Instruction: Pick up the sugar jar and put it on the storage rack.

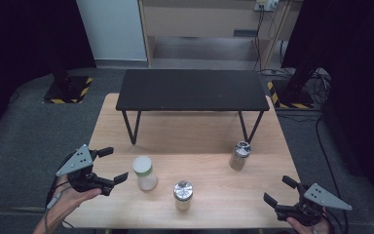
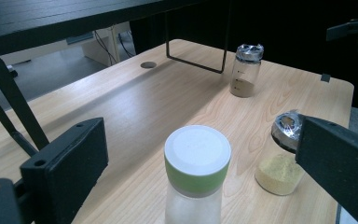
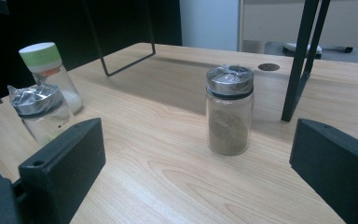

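Jaws are held spread on both sides, nothing pinched between them. The left gripper (image 1: 108, 166) is lined up on the green-banded white-lid jar (image 1: 144, 172), which is stood upright just beside its tips near the table's front-left, and is seen centred between the two black jaws in the left gripper view (image 2: 197, 173). The right gripper (image 1: 281, 190) is held near the front-right corner, well apart from the foil-capped jar w/ brown powder (image 1: 239, 155), which is framed between its jaws in the right gripper view (image 3: 229, 109). A 2nd foil-capped jar w/ yellowish powder (image 1: 183, 194) is stood at front centre, near the green-banded one but not touching. Judged step: approach and grasp, one jar per gripper. For a clean pick, each jar is best taken on the glass body below the cap, jaws kept level and square to it, closed only once the jar is fully between the pads; the foil tops look loose and are better left untouched. On the left, the approach is best kept straight so the yellow-powder jar is not clipped by the outer jaw. The wooden table (image 1: 199, 136) and black shelf (image 1: 192, 89) at the back are left clear of the reach.
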`<action>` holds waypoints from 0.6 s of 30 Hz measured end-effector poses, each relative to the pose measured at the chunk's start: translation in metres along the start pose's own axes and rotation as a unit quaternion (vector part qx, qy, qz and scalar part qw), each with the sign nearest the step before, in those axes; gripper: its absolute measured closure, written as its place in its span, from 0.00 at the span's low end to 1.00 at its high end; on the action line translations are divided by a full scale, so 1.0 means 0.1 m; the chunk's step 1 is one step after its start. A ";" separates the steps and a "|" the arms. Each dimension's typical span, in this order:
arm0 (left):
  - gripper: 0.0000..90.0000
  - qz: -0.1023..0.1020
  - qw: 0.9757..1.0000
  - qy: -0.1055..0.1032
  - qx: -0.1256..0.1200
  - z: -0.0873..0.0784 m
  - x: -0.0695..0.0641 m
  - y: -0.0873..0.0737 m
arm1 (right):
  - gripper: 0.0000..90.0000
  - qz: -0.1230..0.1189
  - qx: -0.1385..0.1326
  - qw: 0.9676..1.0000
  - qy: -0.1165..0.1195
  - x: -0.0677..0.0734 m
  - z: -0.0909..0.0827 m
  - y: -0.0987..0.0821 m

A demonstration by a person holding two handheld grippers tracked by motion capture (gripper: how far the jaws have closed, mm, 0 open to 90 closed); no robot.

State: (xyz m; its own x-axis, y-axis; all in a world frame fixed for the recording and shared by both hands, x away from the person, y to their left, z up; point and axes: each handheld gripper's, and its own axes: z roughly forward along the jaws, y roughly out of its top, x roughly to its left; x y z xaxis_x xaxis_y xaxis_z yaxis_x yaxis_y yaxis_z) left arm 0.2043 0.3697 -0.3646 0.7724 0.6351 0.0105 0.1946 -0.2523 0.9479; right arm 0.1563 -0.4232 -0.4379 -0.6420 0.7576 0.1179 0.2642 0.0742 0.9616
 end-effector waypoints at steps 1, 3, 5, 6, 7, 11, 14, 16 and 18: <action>0.01 0.000 1.000 -0.001 0.001 0.01 0.01 -0.01 | 0.04 0.000 0.000 1.000 0.000 0.00 0.00 0.00; 0.01 -0.001 1.000 -0.003 0.002 0.04 0.02 -0.02 | 0.04 0.001 0.000 1.000 0.000 0.00 0.00 0.00; 0.01 0.000 1.000 -0.006 0.004 0.07 0.03 -0.04 | 0.04 0.001 0.000 1.000 0.000 0.00 0.00 0.00; 0.01 0.000 1.000 -0.007 0.004 0.09 0.03 -0.04 | 0.04 0.001 0.000 1.000 0.000 0.00 0.00 0.00; 0.01 0.000 1.000 -0.008 0.005 0.10 0.04 -0.05 | 0.04 0.001 0.000 1.000 0.000 0.00 0.00 0.00; 0.02 0.000 1.000 -0.011 0.007 0.16 0.04 -0.06 | 0.04 0.001 0.000 1.000 0.000 0.00 0.00 0.00; 0.02 0.002 1.000 -0.015 0.011 0.22 0.05 -0.08 | 0.04 0.000 0.000 1.000 0.001 -0.01 0.01 0.00; 0.02 0.003 1.000 -0.016 0.015 0.25 0.06 -0.08 | 0.04 0.001 0.000 1.000 0.002 -0.01 0.01 0.00; 0.02 0.002 1.000 -0.017 0.015 0.27 0.07 -0.09 | 0.04 0.001 0.000 1.000 0.002 -0.01 0.01 0.00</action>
State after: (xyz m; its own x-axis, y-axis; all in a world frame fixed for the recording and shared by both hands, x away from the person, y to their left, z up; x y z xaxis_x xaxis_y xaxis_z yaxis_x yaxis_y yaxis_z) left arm 0.2238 0.3569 -0.3817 0.7926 0.6097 0.0023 0.2099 -0.2764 0.9378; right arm 0.1572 -0.4232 -0.4384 -0.6440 0.7555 0.1204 0.2659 0.0734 0.9612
